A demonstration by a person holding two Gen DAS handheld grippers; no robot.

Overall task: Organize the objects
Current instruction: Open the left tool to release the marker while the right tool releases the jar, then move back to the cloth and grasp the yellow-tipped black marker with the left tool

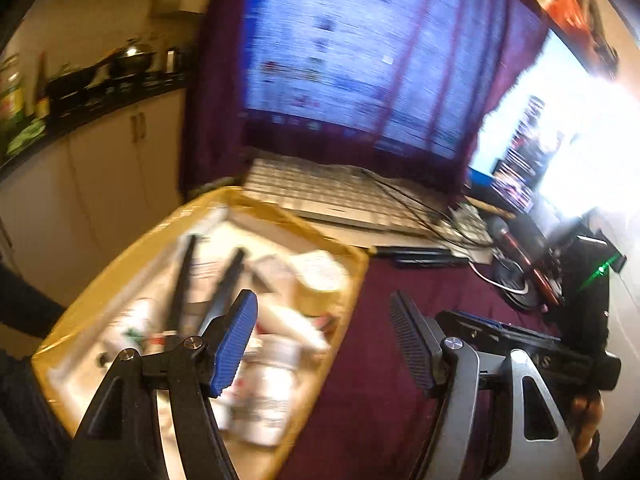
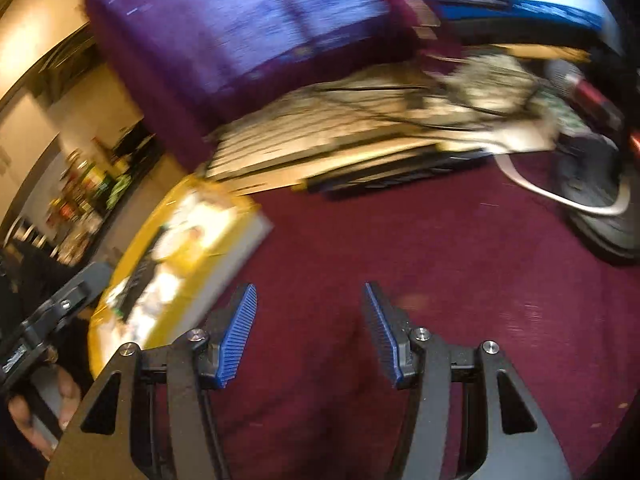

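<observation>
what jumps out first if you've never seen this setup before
The yellow-rimmed box at lower left, crammed with white bottles and dark tools, catches the eye first against the maroon cloth covering the table. Behind it a big glowing monitor stands over a pale keyboard, with tangled cables and a microphone off to the right. Both the left gripper and right gripper are open and empty above the cloth.

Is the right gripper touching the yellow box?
Apart. The right wrist view shows the open right gripper over bare maroon cloth, the yellow box off to its left.

Maroon tablecloth (image 2: pixel 440 280), cream cabinets (image 1: pixel 120 168), perhaps kitchen
</observation>
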